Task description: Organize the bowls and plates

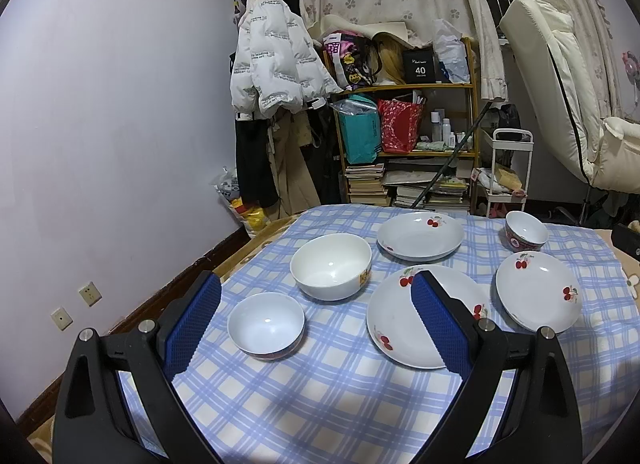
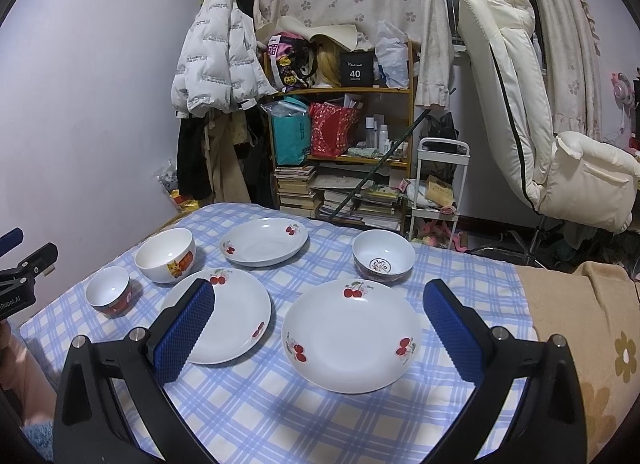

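On a blue-checked cloth (image 1: 320, 392) stand three cherry-print plates and three bowls. My left gripper (image 1: 316, 284) hovers open above the near edge, a small white bowl (image 1: 266, 324) and a bigger white bowl (image 1: 331, 266) between its fingers; its right finger hides part of the near plate (image 1: 396, 316). My right gripper (image 2: 320, 290) is open too, its fingers either side of the right plate (image 2: 352, 336), above it. Its left finger overlaps the near plate (image 2: 236, 308). Further back sit a third plate (image 2: 264, 242) and a patterned bowl (image 2: 383, 256). Neither gripper holds anything.
A beige flowered blanket (image 2: 580, 324) covers the table's right part. Behind the table stand a cluttered wooden shelf (image 2: 344, 160), a white cart (image 2: 440, 184), hanging coats (image 2: 216, 60) and a reclined white chair (image 2: 520, 112). The purple wall (image 1: 100, 124) is on the left.
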A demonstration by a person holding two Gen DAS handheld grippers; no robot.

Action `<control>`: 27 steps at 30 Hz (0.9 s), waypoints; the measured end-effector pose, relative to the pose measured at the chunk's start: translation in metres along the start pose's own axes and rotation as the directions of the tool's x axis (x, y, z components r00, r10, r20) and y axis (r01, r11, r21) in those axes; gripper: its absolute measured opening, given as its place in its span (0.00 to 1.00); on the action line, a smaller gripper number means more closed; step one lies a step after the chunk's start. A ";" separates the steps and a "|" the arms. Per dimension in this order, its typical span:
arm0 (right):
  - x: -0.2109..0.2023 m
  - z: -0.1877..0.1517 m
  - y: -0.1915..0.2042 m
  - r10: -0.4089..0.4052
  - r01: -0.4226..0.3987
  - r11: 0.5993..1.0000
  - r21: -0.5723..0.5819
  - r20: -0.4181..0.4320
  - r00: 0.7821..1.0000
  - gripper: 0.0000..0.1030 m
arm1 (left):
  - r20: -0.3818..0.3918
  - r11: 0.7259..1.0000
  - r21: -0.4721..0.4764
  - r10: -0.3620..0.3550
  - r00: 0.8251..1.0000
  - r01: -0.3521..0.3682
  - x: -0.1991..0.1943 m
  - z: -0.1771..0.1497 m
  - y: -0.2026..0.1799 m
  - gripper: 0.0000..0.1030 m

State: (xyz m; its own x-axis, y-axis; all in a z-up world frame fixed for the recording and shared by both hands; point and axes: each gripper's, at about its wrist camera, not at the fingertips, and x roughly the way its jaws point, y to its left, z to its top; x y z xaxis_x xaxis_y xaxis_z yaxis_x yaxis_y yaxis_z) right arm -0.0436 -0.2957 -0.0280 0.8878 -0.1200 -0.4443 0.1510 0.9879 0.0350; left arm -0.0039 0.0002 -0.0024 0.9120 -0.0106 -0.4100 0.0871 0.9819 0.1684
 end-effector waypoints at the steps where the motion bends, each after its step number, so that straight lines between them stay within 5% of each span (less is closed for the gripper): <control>1: 0.000 0.000 0.000 0.000 0.000 1.000 0.000 0.001 1.000 1.00 | -0.001 1.000 0.000 0.001 1.000 -0.001 0.000 0.000 0.000 0.92; 27: 0.008 -0.015 0.007 -0.006 0.006 1.000 0.000 -0.002 1.000 1.00 | -0.023 1.000 -0.002 -0.006 1.000 0.006 0.002 0.000 0.000 0.92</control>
State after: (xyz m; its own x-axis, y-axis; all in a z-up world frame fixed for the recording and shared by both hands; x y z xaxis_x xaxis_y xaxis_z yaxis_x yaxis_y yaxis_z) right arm -0.0418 -0.2887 -0.0449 0.8859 -0.1256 -0.4465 0.1561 0.9872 0.0322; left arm -0.0018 -0.0001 -0.0030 0.9021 -0.0120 -0.4314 0.0917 0.9821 0.1645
